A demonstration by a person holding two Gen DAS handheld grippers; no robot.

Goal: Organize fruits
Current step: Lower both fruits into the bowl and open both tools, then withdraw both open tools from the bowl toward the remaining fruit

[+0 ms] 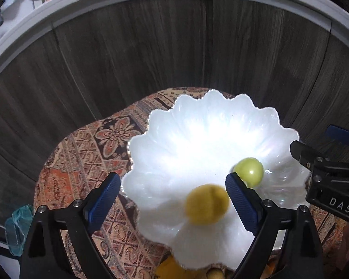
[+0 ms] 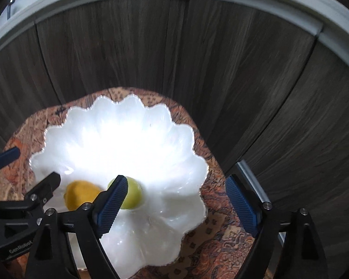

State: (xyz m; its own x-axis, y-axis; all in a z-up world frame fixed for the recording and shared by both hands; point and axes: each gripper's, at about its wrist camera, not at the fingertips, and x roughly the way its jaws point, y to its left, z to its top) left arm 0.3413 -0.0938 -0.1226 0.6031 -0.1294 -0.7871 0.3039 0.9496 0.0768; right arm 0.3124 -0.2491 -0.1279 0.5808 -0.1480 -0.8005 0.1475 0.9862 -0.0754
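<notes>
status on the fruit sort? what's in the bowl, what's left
Done: a yellow fruit and a green fruit lie in the white scalloped bowl. In hand: nothing; the left gripper and the right gripper are both open above it. Left: at least some yellow pieces show on the cloth below the bowl's near rim.

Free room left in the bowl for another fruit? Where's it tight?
The far half of the white scalloped bowl is bare, from the fluted back rim down to the fruit. The near side is crowded: yellow fruit and green fruit lie close together, with the open left tool and open right tool above them.
</notes>
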